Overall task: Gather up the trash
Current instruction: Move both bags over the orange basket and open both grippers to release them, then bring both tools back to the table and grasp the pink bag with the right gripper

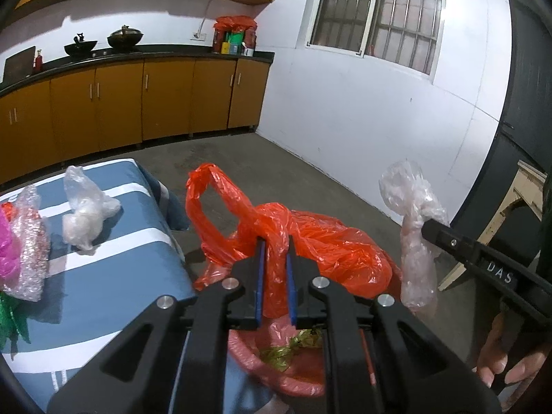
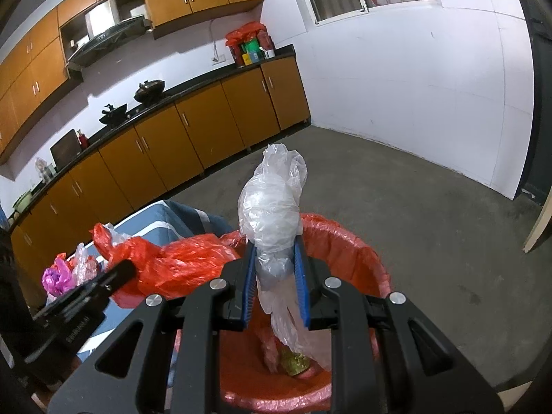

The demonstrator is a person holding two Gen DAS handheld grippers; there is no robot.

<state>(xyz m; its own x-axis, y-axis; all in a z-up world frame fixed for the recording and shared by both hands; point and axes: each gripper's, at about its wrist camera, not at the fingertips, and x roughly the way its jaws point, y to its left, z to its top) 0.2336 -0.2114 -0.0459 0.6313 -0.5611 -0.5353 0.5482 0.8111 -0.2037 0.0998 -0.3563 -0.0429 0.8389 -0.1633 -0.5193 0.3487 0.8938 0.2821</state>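
The orange bag (image 1: 310,241) and the clear plastic wad (image 2: 272,214) both hang over the red-lined bin (image 2: 345,241), which already has gold foil scrap (image 2: 293,362) at the bottom. Risk: light film can cling to the pads or drift and land on the floor (image 2: 431,241) instead, esp. the orange bag, whose bulk spills past the rim w/ a loop sticking up. The left gripper (image 1: 275,269) is pinched narrow on a twisted strand of that bag; the right gripper (image 2: 274,269) clamps the wad mid-length, tail dangling into the bin. More wrappers, prob. plastic, wait on the striped desk (image 1: 114,276): a clear bag (image 1: 86,214) and a pink bundle (image 1: 10,241).
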